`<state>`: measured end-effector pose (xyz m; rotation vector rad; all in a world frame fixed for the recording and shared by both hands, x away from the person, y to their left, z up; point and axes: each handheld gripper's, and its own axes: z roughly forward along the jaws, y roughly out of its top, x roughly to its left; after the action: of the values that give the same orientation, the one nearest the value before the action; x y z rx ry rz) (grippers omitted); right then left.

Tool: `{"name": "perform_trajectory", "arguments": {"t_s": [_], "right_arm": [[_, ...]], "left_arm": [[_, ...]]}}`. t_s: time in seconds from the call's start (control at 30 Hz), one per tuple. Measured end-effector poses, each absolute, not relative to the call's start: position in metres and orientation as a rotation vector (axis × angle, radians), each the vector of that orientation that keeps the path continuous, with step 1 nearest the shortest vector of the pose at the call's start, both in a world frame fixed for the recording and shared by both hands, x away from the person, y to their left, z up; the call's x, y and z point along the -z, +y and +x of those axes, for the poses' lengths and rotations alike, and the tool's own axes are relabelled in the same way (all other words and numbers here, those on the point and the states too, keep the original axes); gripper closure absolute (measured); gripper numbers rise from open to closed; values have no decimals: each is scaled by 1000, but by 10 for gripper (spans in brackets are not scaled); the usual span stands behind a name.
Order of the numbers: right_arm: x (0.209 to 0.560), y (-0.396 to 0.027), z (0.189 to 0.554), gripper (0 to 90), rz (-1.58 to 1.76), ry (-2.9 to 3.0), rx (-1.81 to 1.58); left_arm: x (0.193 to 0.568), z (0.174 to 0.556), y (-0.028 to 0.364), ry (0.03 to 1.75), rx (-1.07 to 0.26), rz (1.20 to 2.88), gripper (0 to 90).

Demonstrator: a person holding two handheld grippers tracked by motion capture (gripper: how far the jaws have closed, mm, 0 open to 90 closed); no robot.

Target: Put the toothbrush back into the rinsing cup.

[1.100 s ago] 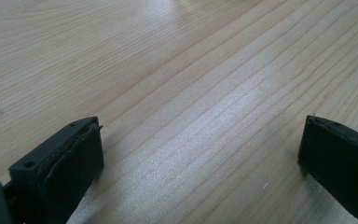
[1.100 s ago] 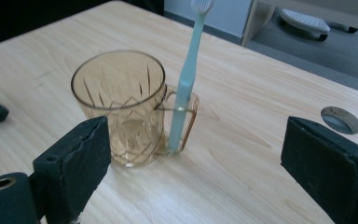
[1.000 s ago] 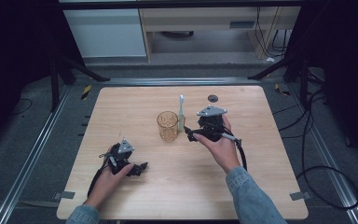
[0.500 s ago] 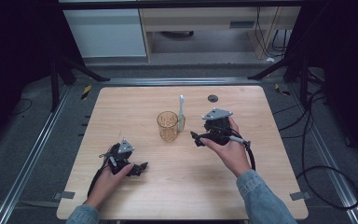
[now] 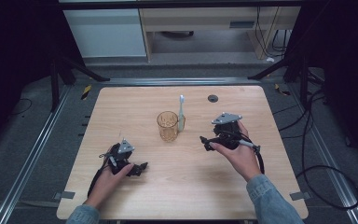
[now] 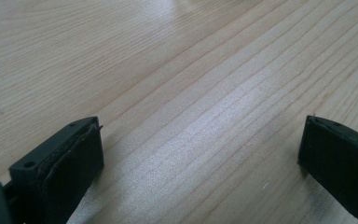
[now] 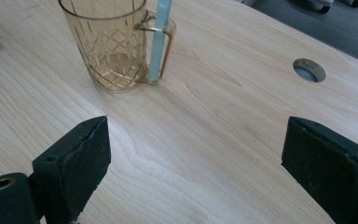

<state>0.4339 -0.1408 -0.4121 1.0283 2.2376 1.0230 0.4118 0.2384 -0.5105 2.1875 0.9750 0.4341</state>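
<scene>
So there's the wooden counter (image 5: 186, 186), pale grain, with a small round hole (image 5: 213, 98) near the far edge. The right tongs (image 5: 204, 142) sit just right of the middle, jaws spread wide with nothing between them, pointed toward the cup. The left tongs (image 5: 142, 167) rest down by the near left side, also wide open over bare wood. The amber plastic cup (image 5: 168, 126) stands upright mid-counter, and a light blue toothbrush (image 5: 181, 113) stands upright through its handle, brush end up.
</scene>
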Motion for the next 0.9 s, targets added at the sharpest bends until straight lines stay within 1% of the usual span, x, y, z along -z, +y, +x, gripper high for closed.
{"name": "perform_trajectory", "arguments": {"t_s": [0.23, 0.9], "right_arm": [[419, -155, 430, 82, 1063, 2239, -1002], [437, -180, 420, 74, 1119, 2261, -969]], "left_arm": [[510, 412, 238, 975, -434, 2188, 0], [510, 412, 238, 975, -434, 2188, 0]]}}
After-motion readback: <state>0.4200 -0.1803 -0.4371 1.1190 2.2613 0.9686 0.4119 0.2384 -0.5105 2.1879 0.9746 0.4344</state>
